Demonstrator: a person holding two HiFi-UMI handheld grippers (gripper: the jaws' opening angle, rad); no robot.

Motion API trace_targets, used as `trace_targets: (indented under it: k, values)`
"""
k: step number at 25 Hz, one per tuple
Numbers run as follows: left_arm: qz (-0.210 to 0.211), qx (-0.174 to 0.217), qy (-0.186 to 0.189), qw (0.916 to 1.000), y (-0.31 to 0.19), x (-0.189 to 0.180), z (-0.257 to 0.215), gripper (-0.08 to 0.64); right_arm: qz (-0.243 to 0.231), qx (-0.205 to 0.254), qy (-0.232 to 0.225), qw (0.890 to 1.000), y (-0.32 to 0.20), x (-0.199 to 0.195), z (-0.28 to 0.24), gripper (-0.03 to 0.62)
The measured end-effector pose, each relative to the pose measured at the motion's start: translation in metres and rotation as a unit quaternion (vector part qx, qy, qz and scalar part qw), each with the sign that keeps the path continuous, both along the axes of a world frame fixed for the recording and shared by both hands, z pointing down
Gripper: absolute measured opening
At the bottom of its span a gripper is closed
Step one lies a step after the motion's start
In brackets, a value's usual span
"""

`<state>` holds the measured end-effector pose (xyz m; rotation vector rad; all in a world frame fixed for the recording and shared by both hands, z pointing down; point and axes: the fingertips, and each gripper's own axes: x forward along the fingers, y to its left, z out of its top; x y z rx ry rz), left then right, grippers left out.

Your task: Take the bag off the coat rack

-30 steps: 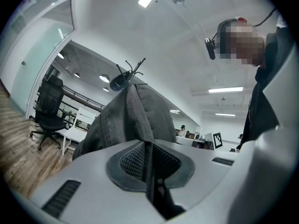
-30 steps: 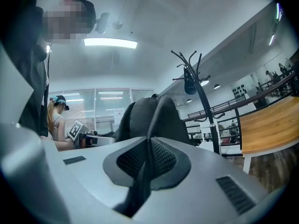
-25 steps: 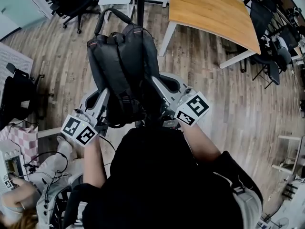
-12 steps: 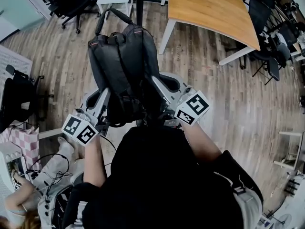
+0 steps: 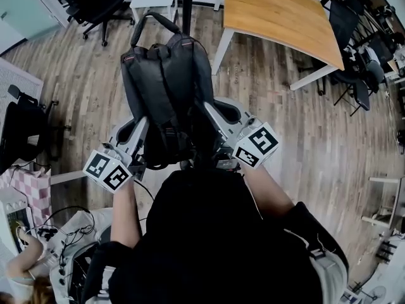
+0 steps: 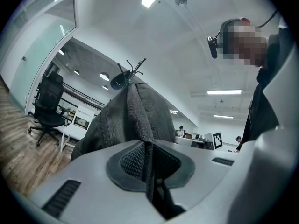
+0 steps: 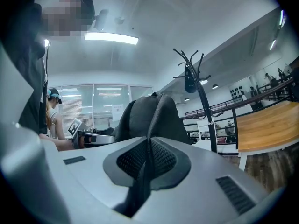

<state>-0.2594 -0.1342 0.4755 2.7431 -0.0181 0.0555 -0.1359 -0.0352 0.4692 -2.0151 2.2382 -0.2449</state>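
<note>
2 clamped | L gripper [image 6: 147, 160] fingers on bag [image 5: 166, 87] strap | R gripper [image 7: 148, 160] same | rack [image 7: 202, 97] behind; floor [image 5: 272, 106] open

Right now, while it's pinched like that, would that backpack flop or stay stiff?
Probably floppy: the left gripper and right gripper each pinch only a thin fold of the backpack. Likely fairly light, since two small pinches hold it up.

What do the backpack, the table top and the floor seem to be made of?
The backpack: dark woven synthetic fabric, probably nylon, matte; the weave shows in the left gripper view. The table top: wood or wood-look laminate, smooth, light brown grain. The floor: grey-brown planks, wood or vinyl, cannot tell which.
</note>
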Motion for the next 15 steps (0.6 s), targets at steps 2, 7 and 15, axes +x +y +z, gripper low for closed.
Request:
trace_targets:
  k: [2, 7, 15]
  values:
    - [-0.001, -0.001, 0.0, 1.0, 0.0, 0.0, 0.001, 0.037, 0.0, -0.001, 0.0, 1.0, 0.0, 0.001, 0.001, 0.043]
    - [-0.013, 0.009, -0.004, 0.9999, -0.001, 0.0, 0.001, 0.037, 0.006, -0.002, -0.002, 1.0, -0.001, 0.003, 0.003, 0.043]
    - [-0.087, 0.074, -0.046, 0.9924, -0.01, 0.005, 0.01, 0.037, 0.045, -0.013, 0.025, 0.999, -0.009, 0.0, 0.011, 0.041]
